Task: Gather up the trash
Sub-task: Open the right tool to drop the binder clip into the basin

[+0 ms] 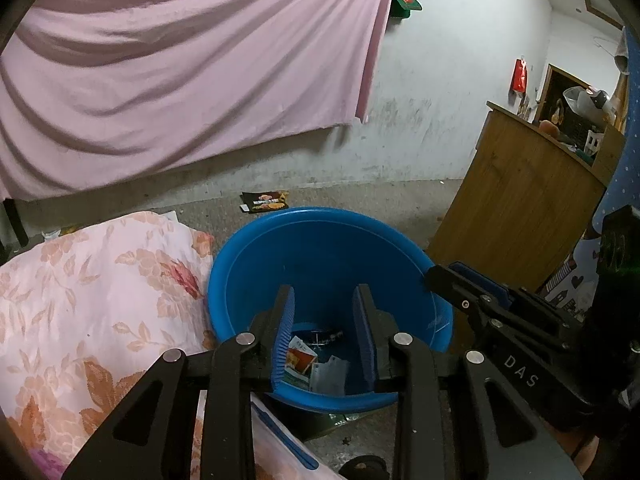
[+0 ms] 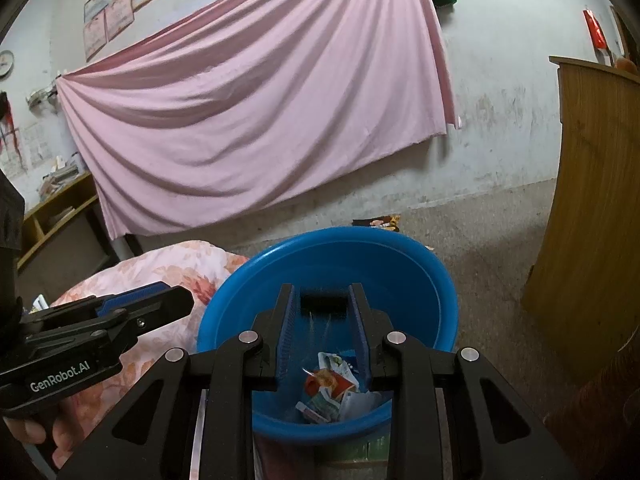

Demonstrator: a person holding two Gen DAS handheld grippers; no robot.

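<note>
A blue plastic basin (image 1: 320,216) (image 2: 340,236) stands on the floor, with several crumpled wrappers (image 1: 316,368) (image 2: 336,388) at its bottom. My left gripper (image 1: 324,300) hangs over the basin's near side, its jaws apart with nothing between them. From the right wrist view it shows side-on at the left (image 2: 180,300). My right gripper (image 2: 322,300) is also above the basin, shut on a small black piece of trash (image 2: 324,306) held at its fingertips. The left wrist view shows that gripper (image 1: 436,276) over the basin's right rim.
A dark snack packet (image 1: 264,202) (image 2: 378,222) lies on the floor beyond the basin. A floral quilt (image 1: 100,300) (image 2: 160,272) lies close on the left, a wooden cabinet (image 1: 516,208) (image 2: 592,200) stands on the right. A pink sheet (image 2: 260,112) hangs on the wall.
</note>
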